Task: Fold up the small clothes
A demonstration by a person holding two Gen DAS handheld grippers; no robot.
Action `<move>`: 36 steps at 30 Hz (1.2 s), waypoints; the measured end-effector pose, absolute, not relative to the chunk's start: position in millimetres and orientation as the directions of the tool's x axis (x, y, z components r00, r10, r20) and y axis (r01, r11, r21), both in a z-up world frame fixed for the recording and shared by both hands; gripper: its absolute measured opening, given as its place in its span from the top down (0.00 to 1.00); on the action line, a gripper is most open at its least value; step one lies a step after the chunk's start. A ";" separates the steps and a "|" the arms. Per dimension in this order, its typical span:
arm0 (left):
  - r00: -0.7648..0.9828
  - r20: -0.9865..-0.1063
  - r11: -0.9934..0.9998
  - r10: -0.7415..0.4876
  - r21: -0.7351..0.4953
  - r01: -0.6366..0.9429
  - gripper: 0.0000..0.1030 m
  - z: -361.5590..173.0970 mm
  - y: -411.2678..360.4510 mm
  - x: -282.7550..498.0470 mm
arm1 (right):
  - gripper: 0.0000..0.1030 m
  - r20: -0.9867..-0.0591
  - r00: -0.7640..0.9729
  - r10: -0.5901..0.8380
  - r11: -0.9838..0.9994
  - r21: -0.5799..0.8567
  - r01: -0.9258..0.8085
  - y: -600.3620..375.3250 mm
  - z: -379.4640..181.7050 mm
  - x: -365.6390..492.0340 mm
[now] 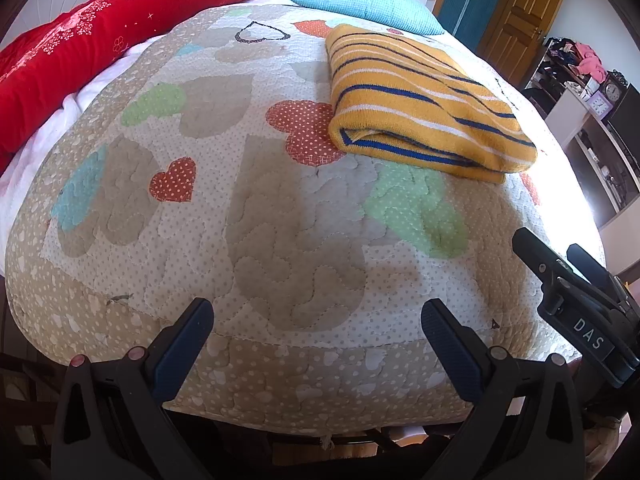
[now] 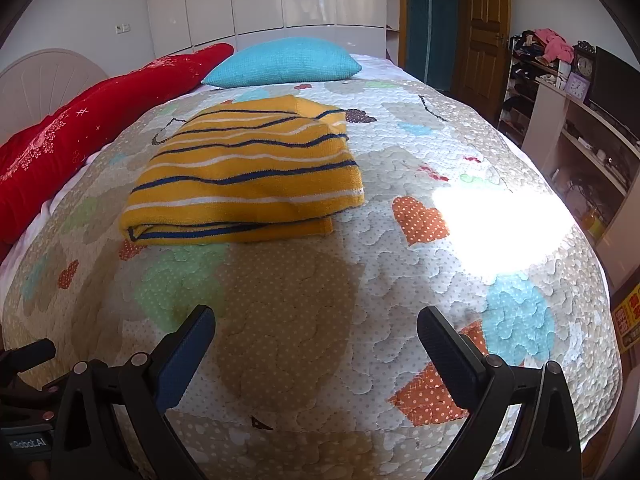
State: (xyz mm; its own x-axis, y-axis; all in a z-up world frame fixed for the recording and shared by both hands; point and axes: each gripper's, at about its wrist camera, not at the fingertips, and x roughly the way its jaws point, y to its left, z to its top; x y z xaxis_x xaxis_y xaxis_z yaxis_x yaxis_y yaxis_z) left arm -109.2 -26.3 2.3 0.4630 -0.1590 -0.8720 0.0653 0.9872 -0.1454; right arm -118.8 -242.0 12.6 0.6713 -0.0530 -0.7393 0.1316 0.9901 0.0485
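A small yellow knit garment with blue and white stripes (image 1: 420, 100) lies folded in a flat rectangle on the quilted bedspread (image 1: 256, 208). In the right wrist view the garment (image 2: 248, 176) sits at centre left, well ahead of the fingers. My left gripper (image 1: 318, 320) is open and empty, low over the near edge of the bed, with the garment far ahead to its right. My right gripper (image 2: 316, 328) is open and empty, above the quilt (image 2: 304, 320) short of the garment. The right gripper also shows in the left wrist view (image 1: 560, 256).
A red bolster (image 1: 80, 48) lies along the left side of the bed and a turquoise pillow (image 1: 360, 0) at the far end. Shelves with clutter and clocks (image 2: 568, 88) stand on the right. A wooden door (image 2: 484, 28) is at the back.
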 end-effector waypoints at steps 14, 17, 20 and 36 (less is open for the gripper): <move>0.456 -0.875 0.987 -0.163 -0.149 0.067 0.00 -0.7 -25.0 -108.7 | 0.00 -0.741 0.669 -0.052 0.990 0.048 0.131 -240.8 11.7 -118.9; 0.455 -0.875 0.986 -0.165 -0.150 0.068 0.00 -1.5 -24.3 -108.8 | 0.00 -0.742 0.669 -0.052 0.990 0.048 0.131 -241.0 11.5 -118.7; 0.453 -0.876 0.986 -0.164 -0.150 0.067 0.00 -2.0 -24.4 -108.7 | 0.00 -0.743 0.667 -0.051 0.990 0.051 0.132 -241.0 11.1 -118.8; 0.440 -0.883 0.987 -0.163 -0.152 0.060 0.00 -8.1 -23.1 -109.7 | 0.00 -0.745 0.665 -0.044 0.991 0.053 0.126 -239.9 9.5 -119.0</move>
